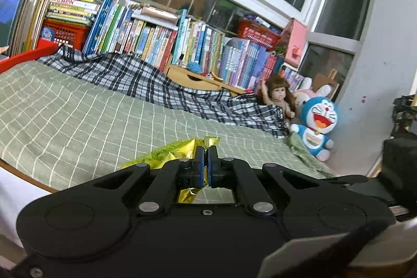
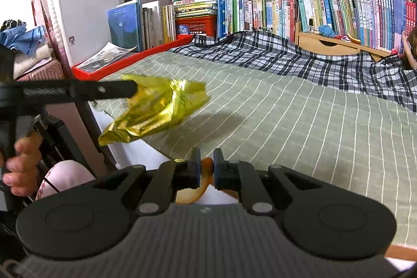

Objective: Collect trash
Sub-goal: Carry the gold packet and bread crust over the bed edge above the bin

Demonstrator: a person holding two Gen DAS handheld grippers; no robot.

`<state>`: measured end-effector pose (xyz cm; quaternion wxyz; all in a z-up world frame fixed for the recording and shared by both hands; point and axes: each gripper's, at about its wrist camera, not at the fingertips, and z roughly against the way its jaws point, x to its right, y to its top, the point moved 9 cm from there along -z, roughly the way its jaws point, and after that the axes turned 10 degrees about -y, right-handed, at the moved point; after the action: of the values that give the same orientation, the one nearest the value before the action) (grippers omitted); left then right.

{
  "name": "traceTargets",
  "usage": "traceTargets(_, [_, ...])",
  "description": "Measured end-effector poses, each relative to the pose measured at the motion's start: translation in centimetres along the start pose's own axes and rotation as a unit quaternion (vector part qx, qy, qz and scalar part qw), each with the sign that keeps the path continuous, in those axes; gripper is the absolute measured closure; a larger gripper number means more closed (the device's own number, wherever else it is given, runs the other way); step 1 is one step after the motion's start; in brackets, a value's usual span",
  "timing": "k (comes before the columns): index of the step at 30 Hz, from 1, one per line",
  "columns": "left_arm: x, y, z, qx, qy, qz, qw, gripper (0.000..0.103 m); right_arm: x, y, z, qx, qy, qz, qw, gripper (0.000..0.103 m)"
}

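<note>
A crumpled yellow-gold foil wrapper [image 1: 172,153] is pinched between the blue pads of my left gripper [image 1: 206,151], which is shut on it above the green checked bed cover [image 1: 78,111]. From the right wrist view the same wrapper [image 2: 156,108] hangs in the air off the left gripper's fingers [image 2: 114,90], over the bed's near edge, and a hand [image 2: 20,166] holds that gripper's handle. My right gripper [image 2: 206,160] is shut on a curled orange strip like fruit peel [image 2: 202,179], near the bed's front edge.
A black-and-white plaid blanket [image 1: 166,85] lies along the far side of the bed, with rows of books [image 1: 156,41] behind it. A doll [image 1: 278,98] and a blue plush toy [image 1: 318,124] sit at the far right. A red bed rail [image 2: 125,61] runs on the left.
</note>
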<state>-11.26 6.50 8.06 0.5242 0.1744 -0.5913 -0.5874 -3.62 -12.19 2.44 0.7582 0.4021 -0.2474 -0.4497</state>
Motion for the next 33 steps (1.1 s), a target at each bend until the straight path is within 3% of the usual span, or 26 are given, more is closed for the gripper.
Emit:
traceTargets(6, [1.6,0.1,3.4,0.006,-0.014,0.000,0.9999,0.101,-0.8,-1.2,0.2,-0.004,0.010,0.000,1.000,0.090])
traceTargets(10, [1.5,-1.2,4.9,0.005,0.000,-0.018,0.9998,0.101,-1.5,-2.9,-0.5,-0.018,0.020,0.001,1.000,0.090])
traceTargets(18, [-3.1,-8.8,3.8,-0.094,0.045,0.027,0.9942,0.100,-3.3,-8.6,-4.9,-0.082,0.036,-0.004,0.996,0.090])
traceTargets(26, [-9.4,-16.4,-0.6,-0.202,0.110,0.050,0.9719,0.099,-2.7,-13.5,-9.8,-0.141,0.023,-0.021,0.990,0.090])
traceTargets(33, [-13.6,-22.5,-5.0,-0.287,0.153,0.054,0.9443,0.097,-2.7,-16.8,-13.0,-0.179,0.010,-0.044,0.983,0.089])
